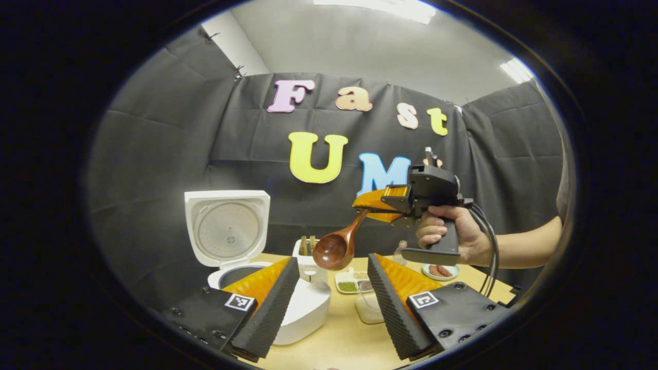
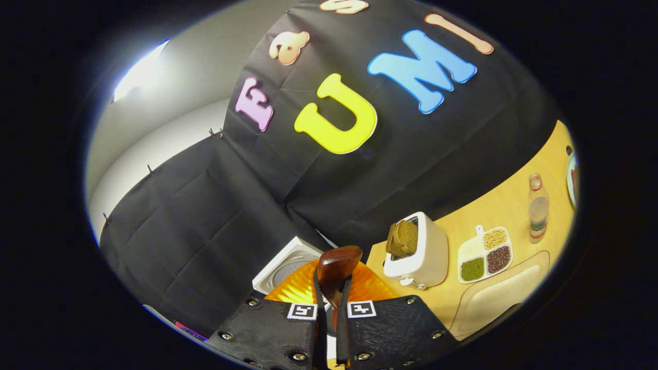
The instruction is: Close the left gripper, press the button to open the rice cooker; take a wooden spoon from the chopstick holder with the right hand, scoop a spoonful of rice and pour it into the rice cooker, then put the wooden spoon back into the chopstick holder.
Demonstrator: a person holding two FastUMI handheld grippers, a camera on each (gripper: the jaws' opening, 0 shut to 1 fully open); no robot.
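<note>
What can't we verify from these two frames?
- Rice cooker pot contents: left gripper view, hidden behind the left gripper finger.
- Wooden spoon bowl, loaded or empty: it faces away in the left gripper view; edge-on between the right gripper fingers in the right gripper view.
- Rice container: cut by the right gripper view's edge.

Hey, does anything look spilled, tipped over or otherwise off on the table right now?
Nothing stands out. The white rice cooker stands upright, lid open, and the brown wooden spoon hangs from the right gripper.

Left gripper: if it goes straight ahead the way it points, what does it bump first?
Probably the white chopstick holder on the table, or the wooden spoon hanging from the right gripper before it; depth is unclear.
</note>
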